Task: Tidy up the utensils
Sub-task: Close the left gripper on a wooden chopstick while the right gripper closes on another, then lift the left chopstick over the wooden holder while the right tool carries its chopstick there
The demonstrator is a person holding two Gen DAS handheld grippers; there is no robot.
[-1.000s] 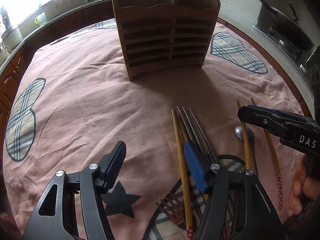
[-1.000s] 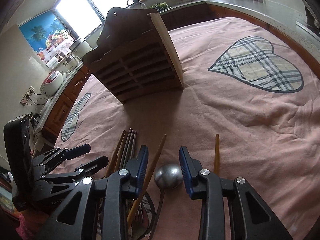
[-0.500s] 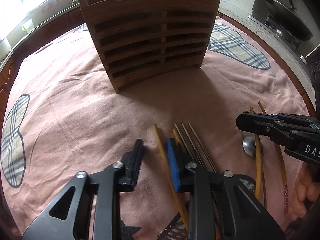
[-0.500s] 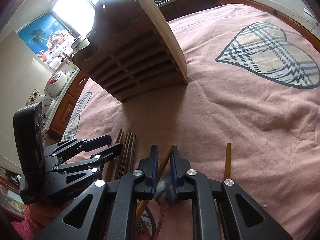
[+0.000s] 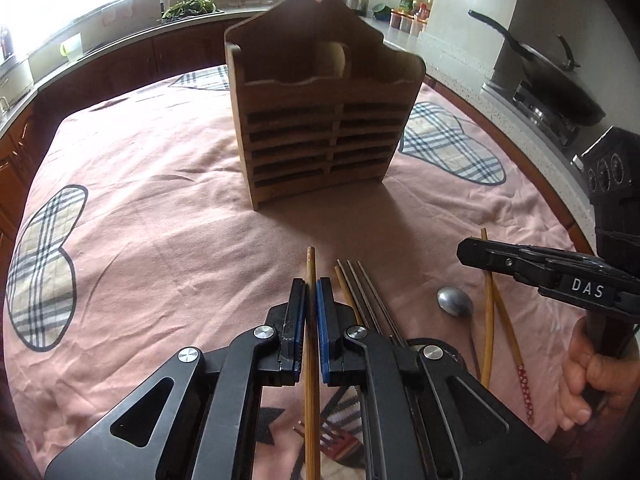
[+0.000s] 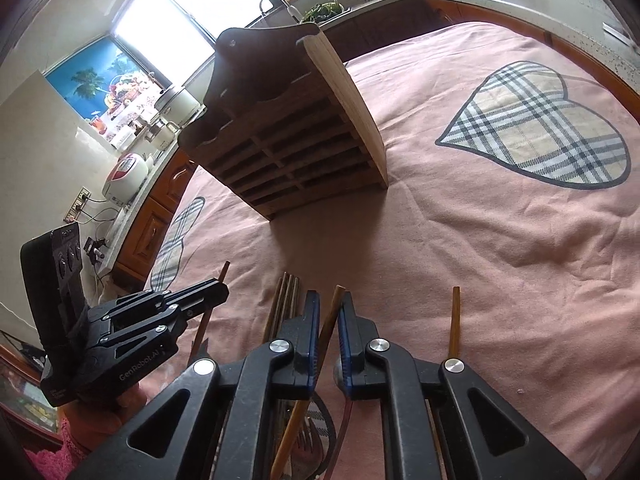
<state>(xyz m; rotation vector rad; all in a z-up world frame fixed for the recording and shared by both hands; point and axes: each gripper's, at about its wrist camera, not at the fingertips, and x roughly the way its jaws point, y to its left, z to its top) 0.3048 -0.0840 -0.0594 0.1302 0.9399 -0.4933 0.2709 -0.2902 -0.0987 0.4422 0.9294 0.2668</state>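
Observation:
A wooden utensil rack (image 5: 320, 120) stands on the pink cloth; it also shows in the right wrist view (image 6: 288, 128). My left gripper (image 5: 311, 300) is shut on a bamboo chopstick (image 5: 311, 400) that runs between its blue pads. My right gripper (image 6: 328, 320) is shut on another wooden chopstick (image 6: 326, 332), lifted a little. Metal chopsticks (image 5: 360, 288) and a wooden one lie just right of the left gripper. A metal spoon (image 5: 455, 302) lies beside two more chopsticks (image 5: 488, 312). The right gripper shows in the left wrist view (image 5: 472, 250).
A pink cloth with plaid hearts (image 6: 536, 128) covers the table. A wok (image 5: 552, 80) sits on a stove at the right. Kitchen counters and a sink (image 5: 188, 8) ring the far side. One chopstick (image 6: 455, 320) lies right of my right gripper.
Both grippers have shut, each on a chopstick. The left one moved right over its chopstick and now holds it. The right gripper has lifted clear of the spoon.

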